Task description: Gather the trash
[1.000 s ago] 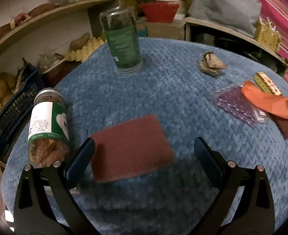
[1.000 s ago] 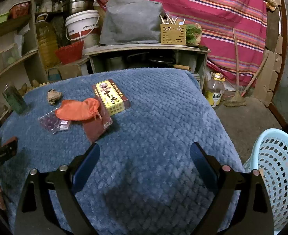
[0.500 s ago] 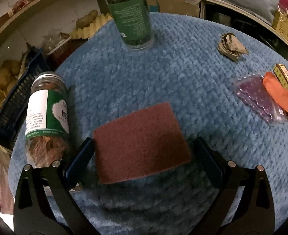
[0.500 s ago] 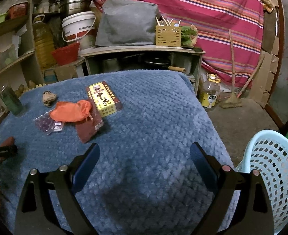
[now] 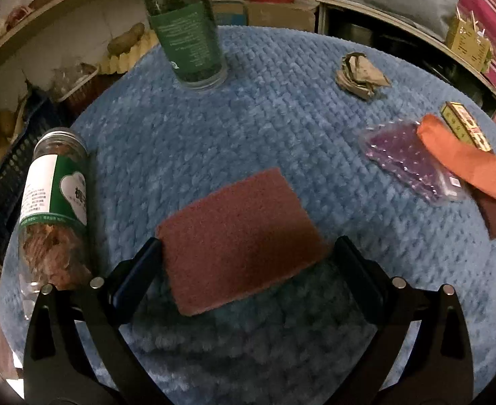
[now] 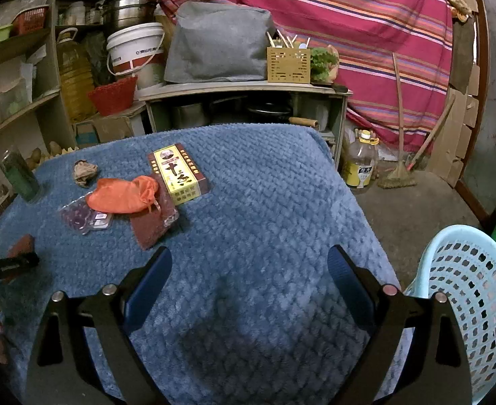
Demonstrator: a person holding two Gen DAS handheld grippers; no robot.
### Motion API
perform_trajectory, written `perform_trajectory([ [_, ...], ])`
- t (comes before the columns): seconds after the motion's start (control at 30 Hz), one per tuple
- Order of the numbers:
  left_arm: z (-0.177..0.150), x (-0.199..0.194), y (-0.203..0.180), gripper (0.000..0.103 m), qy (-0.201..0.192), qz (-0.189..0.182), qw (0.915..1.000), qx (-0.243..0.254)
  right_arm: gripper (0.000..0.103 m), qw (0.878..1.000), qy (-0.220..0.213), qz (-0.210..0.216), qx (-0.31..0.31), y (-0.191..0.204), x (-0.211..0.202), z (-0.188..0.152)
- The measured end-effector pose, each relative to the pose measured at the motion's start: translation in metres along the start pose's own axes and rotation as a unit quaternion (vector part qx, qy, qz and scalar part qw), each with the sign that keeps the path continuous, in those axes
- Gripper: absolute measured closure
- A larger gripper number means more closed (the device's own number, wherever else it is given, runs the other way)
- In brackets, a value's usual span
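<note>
**Left claw straddles the pad**

The left gripper [image 5: 244, 260] is spread wide, its fingers [image 5: 136, 270] on either side of the reddish-brown pad [image 5: 237, 239], which lies flat on the blue cloth [image 5: 281, 118]; contact cannot be told. A jar [image 5: 54, 209] lies just left. The right gripper [image 6: 249, 276] gapes wide over bare cloth, holding nothing, with the basket [image 6: 477, 307] at its right.

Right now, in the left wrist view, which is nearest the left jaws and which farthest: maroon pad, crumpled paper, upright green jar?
1. Maroon pad, between the open jaws.
2. and 3. Upright green jar, far left, and crumpled paper, far right: too close to call.
</note>
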State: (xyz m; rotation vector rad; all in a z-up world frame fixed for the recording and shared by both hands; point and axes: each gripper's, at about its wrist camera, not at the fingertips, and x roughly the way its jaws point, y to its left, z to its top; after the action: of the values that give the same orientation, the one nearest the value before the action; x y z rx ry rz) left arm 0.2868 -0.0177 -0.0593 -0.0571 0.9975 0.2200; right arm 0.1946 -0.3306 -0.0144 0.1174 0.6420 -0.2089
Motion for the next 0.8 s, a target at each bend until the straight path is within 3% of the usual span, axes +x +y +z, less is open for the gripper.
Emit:
perform_trajectory([
  [0.13, 0.000, 0.002, 0.000, 0.006, -0.009, 0.005, 0.9999, 0.004, 0.011, 1.000, 0.000, -0.001, -0.002, 0.001, 0.000, 0.000],
  [0.23, 0.003, 0.001, 0.005, 0.015, -0.020, 0.006, 0.9998, 0.001, 0.011, 1.000, -0.001, 0.001, 0.003, 0.002, 0.000, 0.000],
  [0.53, 0.008, -0.008, 0.017, 0.016, -0.043, -0.030, 0.9986, -0.005, 0.011, 1.000, -0.012, 0.002, -0.019, 0.028, 0.012, 0.011],
  [0.8, 0.002, -0.030, 0.009, 0.016, -0.107, -0.039, 0.9927, 0.038, 0.011, 0.999, 0.022, 0.024, -0.023, 0.061, 0.057, 0.023],
])
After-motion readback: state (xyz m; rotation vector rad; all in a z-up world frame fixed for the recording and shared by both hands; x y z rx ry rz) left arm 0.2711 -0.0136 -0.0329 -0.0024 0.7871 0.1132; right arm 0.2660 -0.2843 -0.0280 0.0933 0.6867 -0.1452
